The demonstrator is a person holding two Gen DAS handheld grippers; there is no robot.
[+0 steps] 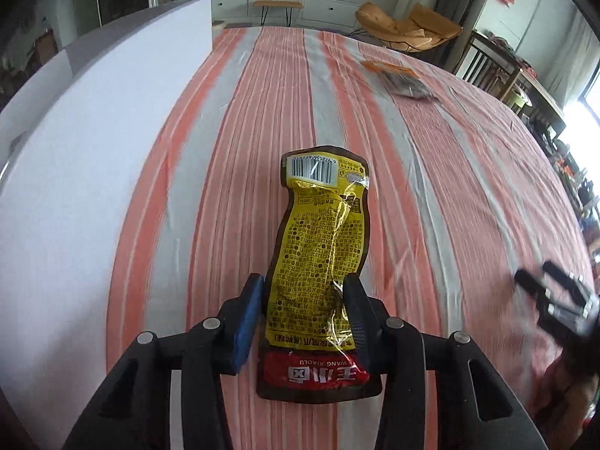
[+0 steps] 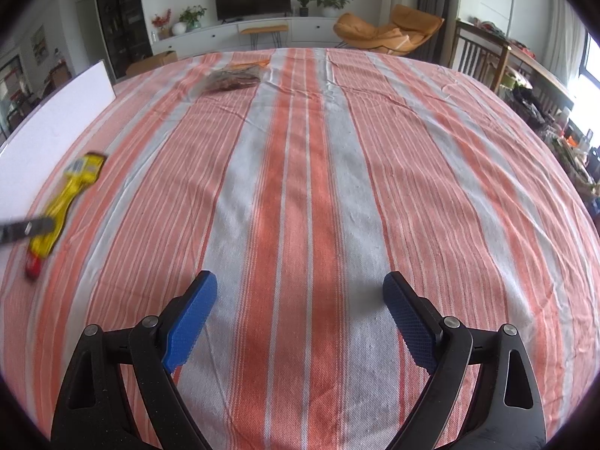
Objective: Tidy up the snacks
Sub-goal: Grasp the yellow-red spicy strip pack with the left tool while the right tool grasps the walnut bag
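A yellow snack packet (image 1: 318,247) with a red end and a barcode sits pinched at its waist between the blue pads (image 1: 247,322) of my left gripper (image 1: 305,285), just over the striped tablecloth (image 1: 450,187). The right wrist view shows the same packet (image 2: 65,202) blurred at the far left, with a left finger (image 2: 26,228) across it. My right gripper (image 2: 300,281) is open over bare cloth with nothing between its fingers, and it shows at the right edge (image 1: 551,292) of the left wrist view. A second snack, a dark packet with an orange top (image 1: 403,80), lies far off on the cloth (image 2: 232,77).
A tall white panel (image 1: 93,150) stands along the table's left side, close to the yellow packet (image 2: 48,131). Beyond the table's far edge are an orange lounge chair (image 2: 390,32), a white TV cabinet and a wooden chair at the right.
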